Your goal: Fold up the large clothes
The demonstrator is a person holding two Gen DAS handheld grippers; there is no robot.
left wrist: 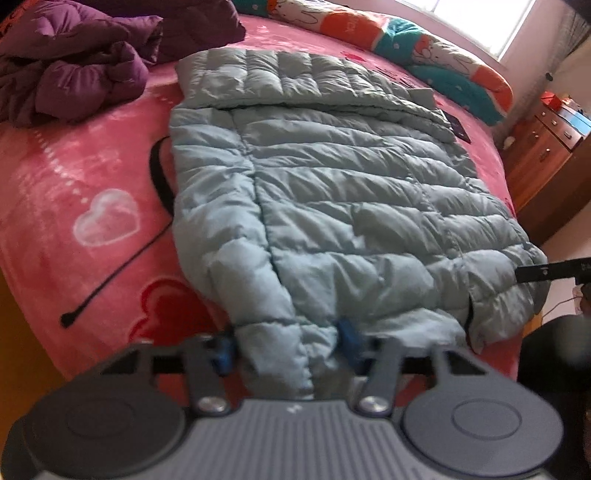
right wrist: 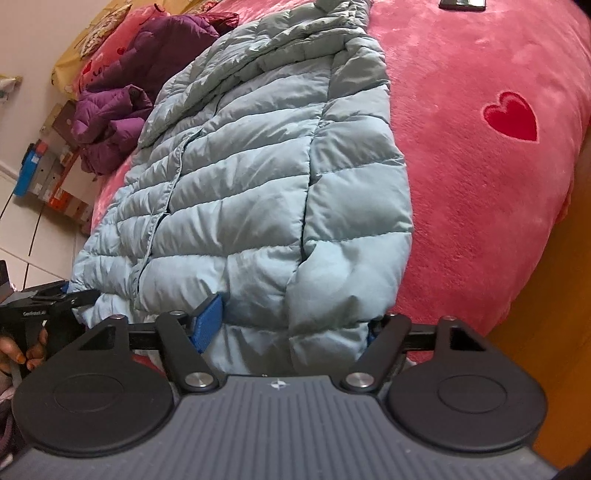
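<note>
A light blue quilted down jacket [left wrist: 332, 192] lies flat on the pink bed, sleeves folded in over the body; it also fills the right wrist view [right wrist: 266, 177]. My left gripper [left wrist: 286, 343] is open, its blue pads either side of the jacket's near hem at the left corner. My right gripper [right wrist: 291, 325] is open around the hem at the other corner; its left blue pad [right wrist: 208, 321] shows, the right one is hidden by fabric. The right gripper's finger [left wrist: 546, 271] shows at the left wrist view's right edge, and the left gripper [right wrist: 40, 314] at the right wrist view's left.
A crumpled purple down jacket [left wrist: 81, 70] lies at the bed's far left, also in the right wrist view [right wrist: 122, 110]. A patterned pillow roll [left wrist: 424, 48] lies along the far edge. A wooden dresser [left wrist: 543, 155] stands beside the bed. A dark phone-like object [right wrist: 461, 3] lies on the pink blanket [right wrist: 480, 184].
</note>
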